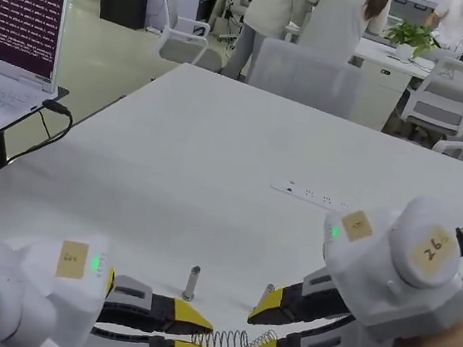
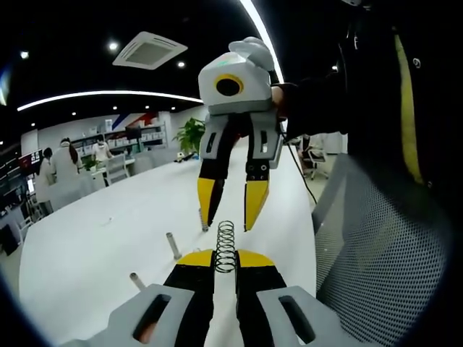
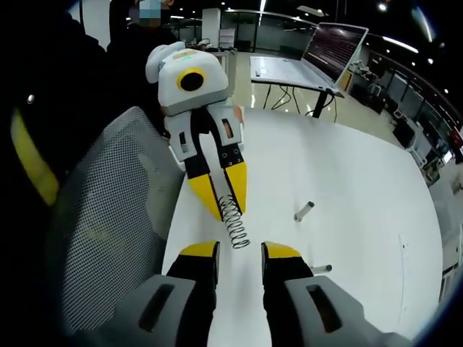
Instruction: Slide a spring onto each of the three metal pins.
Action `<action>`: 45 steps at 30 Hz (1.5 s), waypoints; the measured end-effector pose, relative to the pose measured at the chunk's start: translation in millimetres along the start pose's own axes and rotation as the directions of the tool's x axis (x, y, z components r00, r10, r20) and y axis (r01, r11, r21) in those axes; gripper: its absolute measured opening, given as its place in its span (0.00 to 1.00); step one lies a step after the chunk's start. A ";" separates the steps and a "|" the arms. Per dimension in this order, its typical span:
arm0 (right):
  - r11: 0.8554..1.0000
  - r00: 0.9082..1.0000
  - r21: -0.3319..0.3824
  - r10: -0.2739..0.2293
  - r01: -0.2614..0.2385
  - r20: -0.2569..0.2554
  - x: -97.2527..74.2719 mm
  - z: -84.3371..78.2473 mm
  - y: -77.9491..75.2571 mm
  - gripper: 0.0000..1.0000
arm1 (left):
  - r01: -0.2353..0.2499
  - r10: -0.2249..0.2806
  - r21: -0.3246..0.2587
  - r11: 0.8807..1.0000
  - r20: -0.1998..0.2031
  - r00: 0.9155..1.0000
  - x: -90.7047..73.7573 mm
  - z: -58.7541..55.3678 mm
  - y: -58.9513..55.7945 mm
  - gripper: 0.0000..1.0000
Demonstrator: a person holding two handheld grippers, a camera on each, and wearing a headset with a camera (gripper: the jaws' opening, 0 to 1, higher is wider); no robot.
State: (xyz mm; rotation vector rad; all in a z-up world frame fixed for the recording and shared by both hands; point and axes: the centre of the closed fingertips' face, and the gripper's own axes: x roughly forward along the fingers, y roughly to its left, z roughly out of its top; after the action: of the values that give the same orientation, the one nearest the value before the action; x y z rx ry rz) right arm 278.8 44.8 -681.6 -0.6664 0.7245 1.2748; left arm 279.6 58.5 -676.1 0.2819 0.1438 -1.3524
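The left claw is pinched almost shut on one end of the spring, so the coil sticks out roughly level from the yellow tips toward the right claw. It hangs close over the white table, though whether it touches the surface cannot be told. The right claw stands wide open and holds nothing. Its two jaws flank the spring's free end, apparently to take or steady it, since a coil gripped at one end alone would likely wobble when aimed at a pin. In the left gripper view the spring rises straight from between that claw's own tips, which suggests a centred grip. The spring is thin bright wire wound in open, even turns, and it is probably soft enough to buckle under a hard squeeze. No pin in sight wears a spring. The nearest pin stands upright just beyond the claws, a short, smooth, grey metal cylinder. A second pin peeps out behind the right claw's upper jaw. The table is matt, flat and plain.
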 end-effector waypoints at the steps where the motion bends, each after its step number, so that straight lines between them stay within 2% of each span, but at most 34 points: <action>1: 1.000 1.000 0.000 0.003 -0.003 0.000 0.8 -0.4 1.0 0.21 | 0.002 -0.002 0.001 1.000 0.003 1.000 0.4 1.3 -0.6 0.02; 11: 1.000 1.000 -0.004 0.015 -0.015 -0.010 3.6 -2.7 4.8 0.15 | 0.012 -0.012 0.003 1.000 0.025 1.000 1.1 8.3 -3.2 0.02; 20: 1.000 1.000 -0.011 0.006 -0.007 -0.012 0.6 1.0 4.5 0.09 | 0.015 -0.015 0.008 1.000 0.029 0.999 1.2 9.2 -3.9 0.03; 28: 1.000 1.000 -0.019 0.000 -0.001 -0.009 -5.3 8.8 6.6 0.09 | 0.014 -0.014 0.011 1.000 0.027 1.000 1.6 8.9 -3.0 0.02; 35: 0.998 1.000 -0.055 -0.006 0.005 -0.010 -9.3 18.1 8.8 0.09 | 0.012 -0.012 0.013 1.000 0.027 1.000 2.5 8.0 -2.7 0.02; 45: 0.994 1.000 -0.107 0.008 -0.011 -0.027 -10.1 32.2 14.0 0.08 | 0.007 -0.007 0.016 1.000 0.026 1.000 2.8 7.9 -2.9 0.02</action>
State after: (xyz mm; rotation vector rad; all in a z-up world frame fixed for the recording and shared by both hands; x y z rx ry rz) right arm 267.1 66.5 -654.5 -0.7692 0.6855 1.3230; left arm 276.8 53.1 -669.6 0.2775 0.1122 -1.3639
